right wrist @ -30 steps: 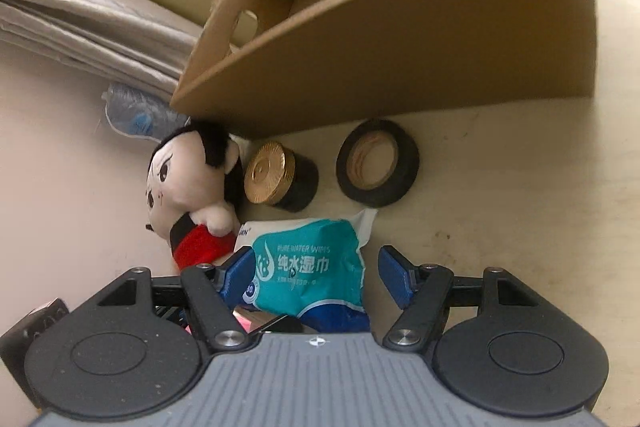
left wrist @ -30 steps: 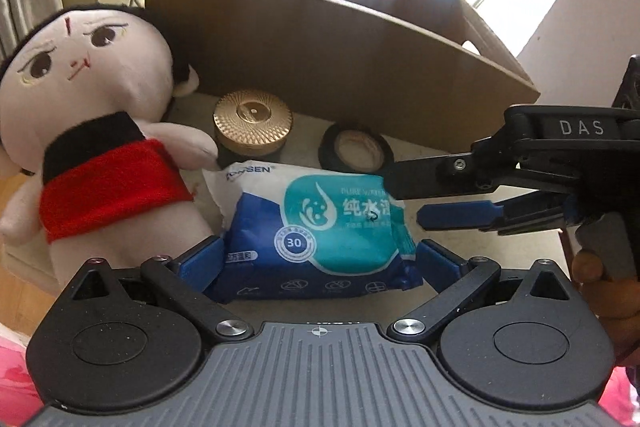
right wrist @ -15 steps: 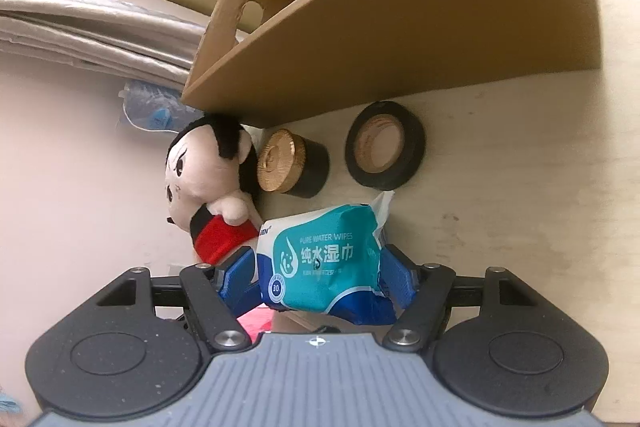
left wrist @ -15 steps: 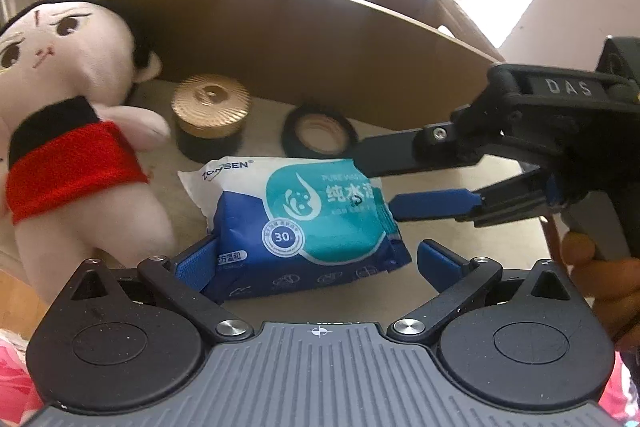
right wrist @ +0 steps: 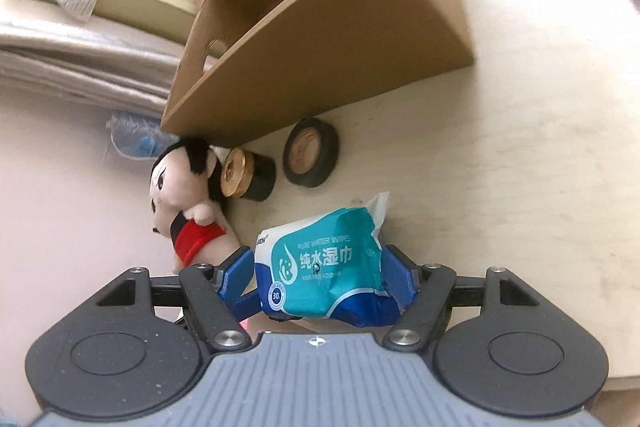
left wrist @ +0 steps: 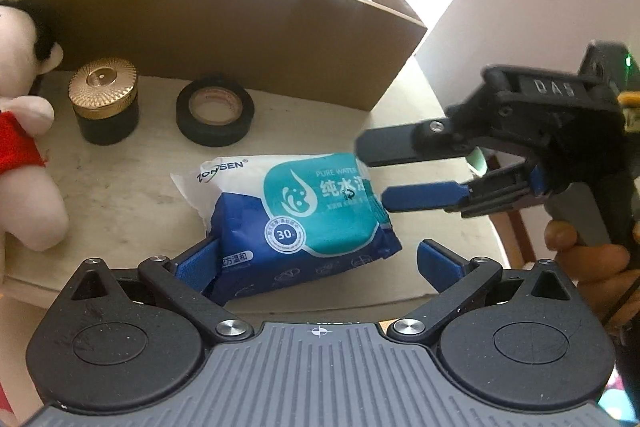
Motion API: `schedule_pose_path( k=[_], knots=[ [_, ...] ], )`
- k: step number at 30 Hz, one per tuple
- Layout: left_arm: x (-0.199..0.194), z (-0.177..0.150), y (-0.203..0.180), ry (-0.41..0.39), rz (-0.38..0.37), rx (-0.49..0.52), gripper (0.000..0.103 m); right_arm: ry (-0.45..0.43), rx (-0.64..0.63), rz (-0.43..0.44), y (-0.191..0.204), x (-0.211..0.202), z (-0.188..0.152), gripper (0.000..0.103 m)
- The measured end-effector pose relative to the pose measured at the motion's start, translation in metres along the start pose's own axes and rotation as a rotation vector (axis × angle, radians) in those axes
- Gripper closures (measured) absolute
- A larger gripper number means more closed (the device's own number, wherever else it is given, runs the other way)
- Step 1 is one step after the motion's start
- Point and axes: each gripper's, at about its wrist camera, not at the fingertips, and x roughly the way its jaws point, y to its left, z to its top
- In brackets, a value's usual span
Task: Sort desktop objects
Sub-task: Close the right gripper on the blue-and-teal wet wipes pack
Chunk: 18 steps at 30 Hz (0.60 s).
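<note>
Shifting rightward — wipes pack (right wrist: 324, 267), perhaps gripped

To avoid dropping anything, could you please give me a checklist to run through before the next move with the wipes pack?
1. Right gripper pads on both sides of the wipes pack: ok.
2. Left gripper clear of the pack: not ok, one pad touches it.
3. Tape roll and gold-lidded jar apart from the pack: ok.
4. Room inside the cardboard box: cannot tell, its floor is hidden.
</note>
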Motion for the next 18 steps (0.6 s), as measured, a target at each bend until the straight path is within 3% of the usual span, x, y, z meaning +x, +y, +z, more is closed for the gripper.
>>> schedule_pose_path(
  k=[4,8,18],
  knots=[
    [-0.007,0.001,0.015,-0.038,0.006,-0.07,0.0,-0.037,0.015,-0.015,-0.007,-0.007,-0.001,0.03],
    [0.003,0.002,0.033,0.007,0.007,-0.147,0.0,-0.038,0.019,-0.03,-0.014,-0.003,-0.001,0.029],
    [0.032,0.006,0.036,0.063,-0.043,-0.167,0.0,0.003,0.014,-0.028,-0.024,0.025,-0.001,0.029]
  ],
)
